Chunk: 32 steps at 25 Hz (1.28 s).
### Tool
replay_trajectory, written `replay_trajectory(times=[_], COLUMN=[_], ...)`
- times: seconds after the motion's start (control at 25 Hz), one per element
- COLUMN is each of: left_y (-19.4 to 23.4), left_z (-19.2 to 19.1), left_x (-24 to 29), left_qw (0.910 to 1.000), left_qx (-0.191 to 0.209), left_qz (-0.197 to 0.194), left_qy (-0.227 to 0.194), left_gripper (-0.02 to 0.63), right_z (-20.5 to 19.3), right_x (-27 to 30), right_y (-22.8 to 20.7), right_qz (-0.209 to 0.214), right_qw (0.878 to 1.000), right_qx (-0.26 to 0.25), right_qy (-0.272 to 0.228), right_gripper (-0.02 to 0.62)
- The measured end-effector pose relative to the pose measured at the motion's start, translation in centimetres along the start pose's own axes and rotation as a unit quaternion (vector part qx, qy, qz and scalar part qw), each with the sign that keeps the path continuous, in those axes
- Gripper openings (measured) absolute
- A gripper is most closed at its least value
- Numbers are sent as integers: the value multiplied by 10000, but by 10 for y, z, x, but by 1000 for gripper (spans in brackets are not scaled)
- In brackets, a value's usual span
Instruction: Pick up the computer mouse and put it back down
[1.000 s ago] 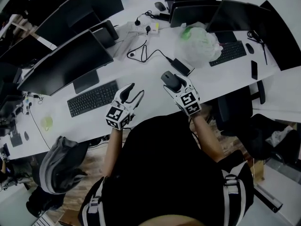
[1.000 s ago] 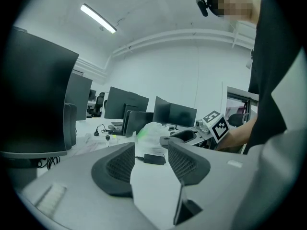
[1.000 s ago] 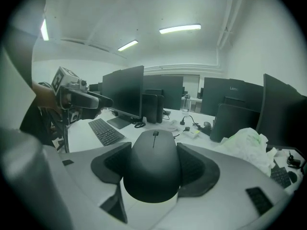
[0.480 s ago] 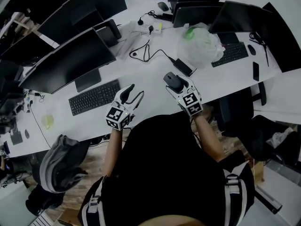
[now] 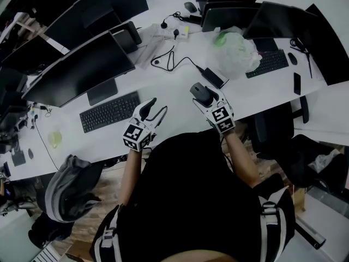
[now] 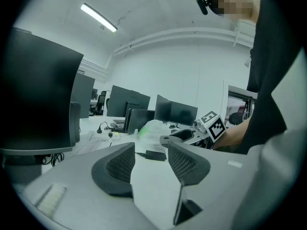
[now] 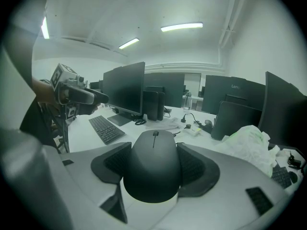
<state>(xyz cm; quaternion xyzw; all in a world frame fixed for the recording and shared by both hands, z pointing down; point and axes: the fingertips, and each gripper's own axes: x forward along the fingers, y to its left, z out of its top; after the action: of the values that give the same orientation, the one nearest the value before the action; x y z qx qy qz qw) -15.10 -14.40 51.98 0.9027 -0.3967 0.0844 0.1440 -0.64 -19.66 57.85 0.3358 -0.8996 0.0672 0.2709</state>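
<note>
Clamped on the mouse (image 7: 153,166) with the right gripper (image 5: 204,97): one pad pressed to each flank, the body filling the gap, the wheel end pointing away beyond the fingertips. Held at the near part of the white desk (image 5: 174,83), just short of a black power brick (image 5: 211,77); impossible to tell whether resting on the surface or raised slightly off it. Left gripper (image 5: 157,106) spread wide, nothing between the pads, above bare desk right of the keyboard (image 5: 109,112). Against a second ago, no change: same pinch on the mouse, same spot, left gripper likewise unmoved.
</note>
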Motion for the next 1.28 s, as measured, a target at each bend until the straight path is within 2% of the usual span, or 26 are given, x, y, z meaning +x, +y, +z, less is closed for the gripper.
replay_trajectory(times=[0.56,1.28], left_y=[-2,18], left_z=[-16,-22], left_x=[7,21], left_qw=[9994,9956], left_qx=[-280,-642], left_qz=[148,620], left_qy=[139,274], left_gripper=[201,201], right_z=[-15,-42], right_x=[16,68], right_y=[-21,-43], right_qz=[63,490], right_qw=[9997,9970], right_qx=[151,148], right_qy=[153,585], right_gripper=[298,298])
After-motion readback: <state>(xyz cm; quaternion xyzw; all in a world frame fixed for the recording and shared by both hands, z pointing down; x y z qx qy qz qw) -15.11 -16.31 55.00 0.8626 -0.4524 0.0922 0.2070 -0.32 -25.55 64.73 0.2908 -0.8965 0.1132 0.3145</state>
